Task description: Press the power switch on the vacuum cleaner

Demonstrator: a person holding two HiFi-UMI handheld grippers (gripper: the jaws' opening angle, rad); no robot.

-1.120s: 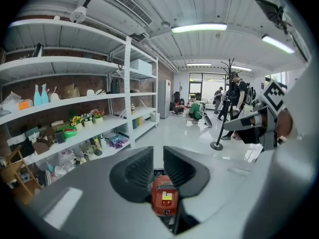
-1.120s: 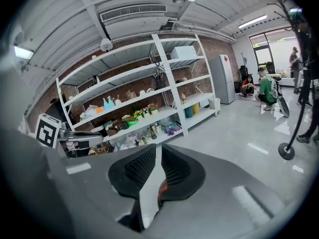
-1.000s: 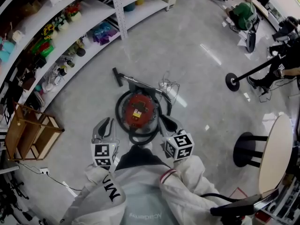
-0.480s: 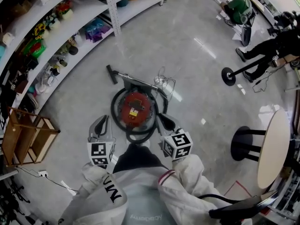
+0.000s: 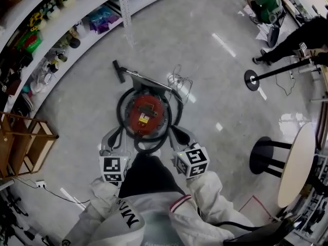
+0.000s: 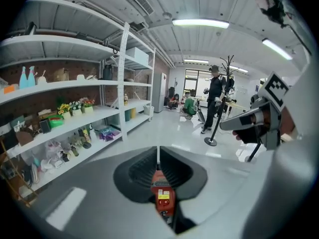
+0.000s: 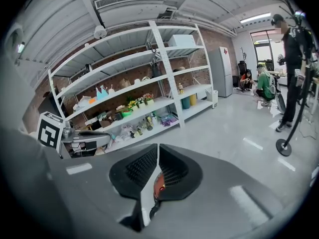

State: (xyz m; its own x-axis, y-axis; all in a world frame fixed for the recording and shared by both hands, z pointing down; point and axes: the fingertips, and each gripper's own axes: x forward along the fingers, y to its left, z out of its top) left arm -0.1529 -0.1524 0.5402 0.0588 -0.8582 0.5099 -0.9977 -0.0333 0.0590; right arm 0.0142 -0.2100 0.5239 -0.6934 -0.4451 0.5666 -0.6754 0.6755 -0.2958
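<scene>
The red round vacuum cleaner (image 5: 146, 114) stands on the floor, ringed by its black hose, with its wand and nozzle (image 5: 119, 72) lying behind it. A yellow label shows on its lid. My left gripper (image 5: 116, 132) hangs shut at its near left, above the hose. My right gripper (image 5: 175, 131) hangs shut at its near right. Neither touches the machine nor holds anything. In the left gripper view the red body (image 6: 162, 198) shows through the hollow behind the closed tips of the left gripper (image 6: 158, 152). The right gripper view shows only a sliver of red vacuum (image 7: 158, 185) behind the right gripper (image 7: 158, 151).
White shelving (image 5: 61, 29) full of small goods curves along the left. A wooden rack (image 5: 20, 142) stands at the near left. A loose cable bundle (image 5: 179, 83) lies behind the vacuum. At the right are a round table (image 5: 300, 163), a black stool (image 5: 266, 155), a stand base (image 5: 251, 79) and a person (image 5: 302, 40).
The view has moved forward, so the vacuum now lies between the two gripper tips. Both grippers stay shut. The person at the right has stepped further into view.
</scene>
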